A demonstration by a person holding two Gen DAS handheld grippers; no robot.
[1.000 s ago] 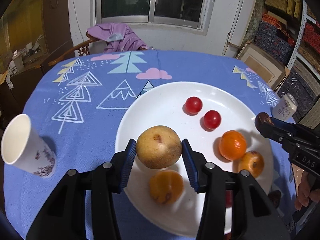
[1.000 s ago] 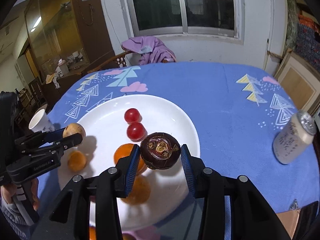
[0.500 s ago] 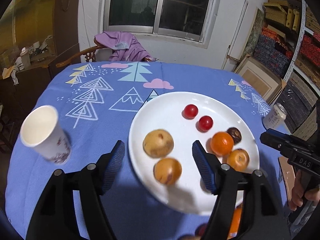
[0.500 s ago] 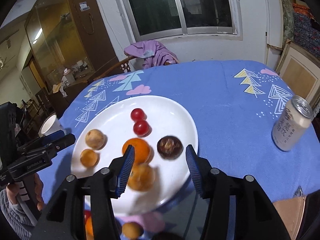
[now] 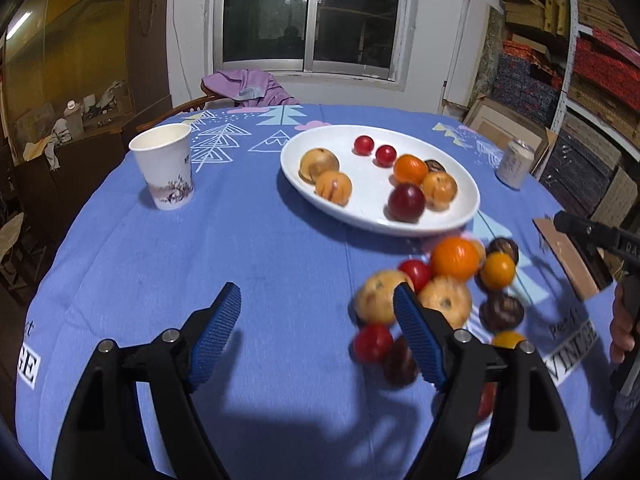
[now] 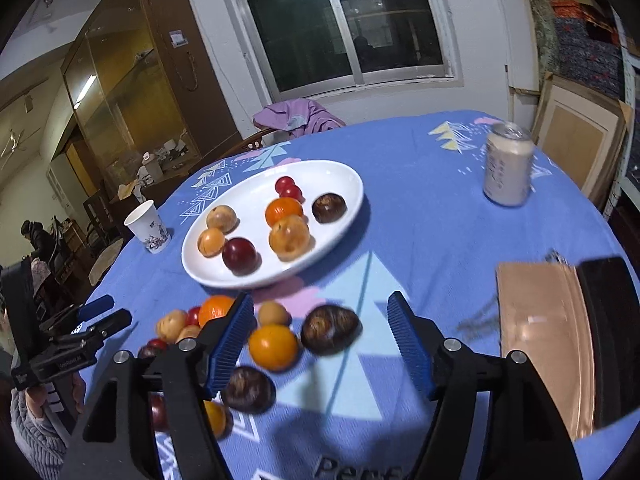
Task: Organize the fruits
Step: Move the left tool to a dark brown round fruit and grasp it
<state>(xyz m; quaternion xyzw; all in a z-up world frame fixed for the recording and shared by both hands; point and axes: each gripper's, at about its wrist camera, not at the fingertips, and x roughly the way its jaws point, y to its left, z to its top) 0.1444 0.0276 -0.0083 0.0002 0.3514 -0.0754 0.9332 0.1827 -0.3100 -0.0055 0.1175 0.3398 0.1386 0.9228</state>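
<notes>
A white plate (image 5: 296,168) (image 6: 344,176) on the blue tablecloth holds several fruits: a tan pear (image 5: 319,164), small red fruits (image 5: 363,144), an orange (image 5: 410,169), a dark plum (image 5: 406,202) (image 6: 239,255) and a brown fruit (image 6: 329,208). A loose pile of fruit lies on the cloth in front of the plate, with an orange (image 5: 455,259) (image 6: 273,347) and dark brown fruits (image 6: 330,329). My left gripper (image 5: 318,334) is open and empty, left of the pile. My right gripper (image 6: 320,344) is open and empty above the pile.
A paper cup (image 5: 163,166) (image 6: 147,227) stands left of the plate. A drink can (image 5: 514,163) (image 6: 507,168) stands at the right. A brown flat object (image 6: 540,328) lies at the right table edge. A chair with purple cloth (image 6: 296,118) is behind the table.
Both grippers let go of their fruit onto the plate, opened, and drew back toward the near table edge. The loose fruit pile has come into view.
</notes>
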